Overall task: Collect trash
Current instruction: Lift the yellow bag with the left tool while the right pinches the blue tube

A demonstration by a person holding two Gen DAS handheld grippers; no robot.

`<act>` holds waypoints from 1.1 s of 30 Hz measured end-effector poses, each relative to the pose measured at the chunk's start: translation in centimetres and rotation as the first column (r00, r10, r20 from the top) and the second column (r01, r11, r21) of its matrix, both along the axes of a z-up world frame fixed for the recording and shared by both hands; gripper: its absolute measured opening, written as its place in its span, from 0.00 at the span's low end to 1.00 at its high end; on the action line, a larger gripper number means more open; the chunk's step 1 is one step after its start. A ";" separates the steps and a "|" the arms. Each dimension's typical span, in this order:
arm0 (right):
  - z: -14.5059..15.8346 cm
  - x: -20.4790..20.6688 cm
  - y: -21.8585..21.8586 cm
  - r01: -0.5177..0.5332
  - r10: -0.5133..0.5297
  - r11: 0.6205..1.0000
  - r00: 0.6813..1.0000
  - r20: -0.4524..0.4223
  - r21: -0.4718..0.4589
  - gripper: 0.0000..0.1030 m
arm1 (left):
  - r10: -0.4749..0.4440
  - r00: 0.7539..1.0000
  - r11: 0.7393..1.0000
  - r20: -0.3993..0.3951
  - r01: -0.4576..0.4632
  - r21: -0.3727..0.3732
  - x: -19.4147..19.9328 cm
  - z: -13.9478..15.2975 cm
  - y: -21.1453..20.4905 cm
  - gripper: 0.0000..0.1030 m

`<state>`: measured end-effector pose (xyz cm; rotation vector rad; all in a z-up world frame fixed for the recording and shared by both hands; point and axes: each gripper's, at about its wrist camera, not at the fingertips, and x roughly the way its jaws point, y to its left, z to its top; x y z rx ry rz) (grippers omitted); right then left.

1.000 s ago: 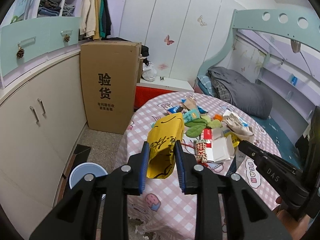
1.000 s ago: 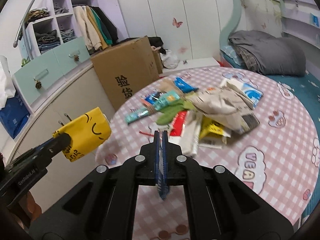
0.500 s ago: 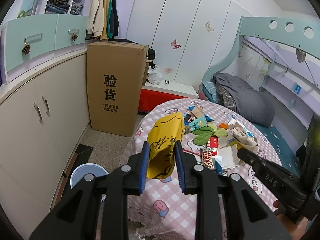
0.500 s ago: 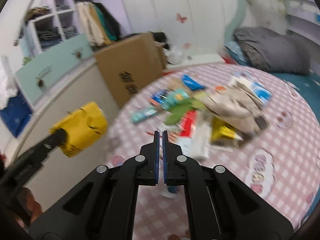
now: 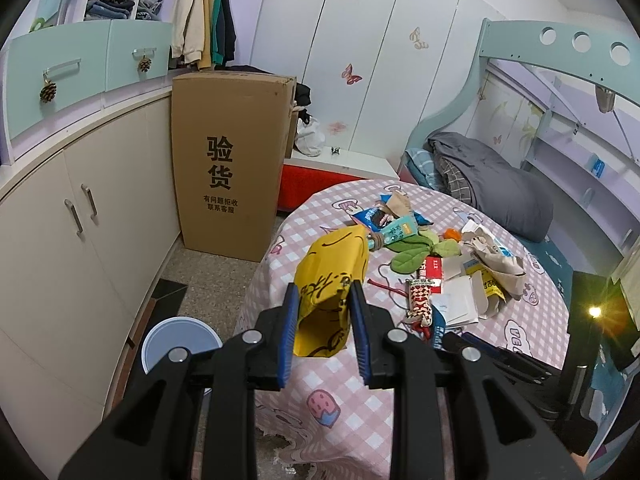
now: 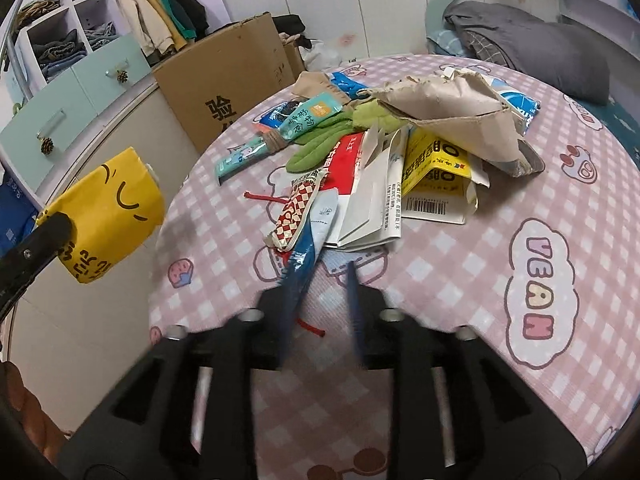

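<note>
Just beyond the right hand-held gripper [image 6: 324, 280], its jaws just opening and empty, lies the trash pile [image 6: 384, 168].

Soft, even indoor light. Strong fisheye bending with dark vignetted corners. A small lamp [image 5: 595, 311] flares at right. The right gripper [image 6: 320, 280] fingers look motion-blurred.

Cardboard box [image 5: 230, 160]: upright on the floor, against the cupboards [image 5: 80, 220].
Grey blanket [image 5: 492, 188]: bunched on the bed.
</note>
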<state>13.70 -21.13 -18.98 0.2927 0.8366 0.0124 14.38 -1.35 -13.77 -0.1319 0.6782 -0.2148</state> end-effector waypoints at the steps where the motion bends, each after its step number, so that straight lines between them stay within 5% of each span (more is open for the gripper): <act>1: 0.0 0.0 0.1 0.000 0.000 1.000 1.000 0.004 0.000 0.37 | 0.000 1.000 1.000 -0.002 0.000 0.002 0.0 0.0 -0.1 0.24; 8: -0.7 0.8 0.4 -0.022 0.022 0.999 1.000 -0.015 0.028 0.33 | -0.004 1.000 1.000 -0.006 0.004 0.006 0.2 -0.1 -0.3 0.24; 16: -1.1 1.6 0.0 -0.061 0.061 0.993 0.998 -0.005 0.097 0.17 | -0.006 1.000 1.000 -0.015 0.006 0.007 0.5 -0.3 -0.4 0.24; 21: 0.0 0.6 0.5 -0.071 0.069 0.995 0.997 0.037 0.067 0.08 | 0.001 1.000 1.000 -0.008 -0.001 0.004 0.5 -0.3 -0.3 0.24; 33: 4.9 -0.3 3.6 -0.161 0.151 0.986 0.976 0.159 0.048 0.07 | 0.062 0.998 0.998 0.021 -0.062 -0.033 0.0 0.3 2.6 0.24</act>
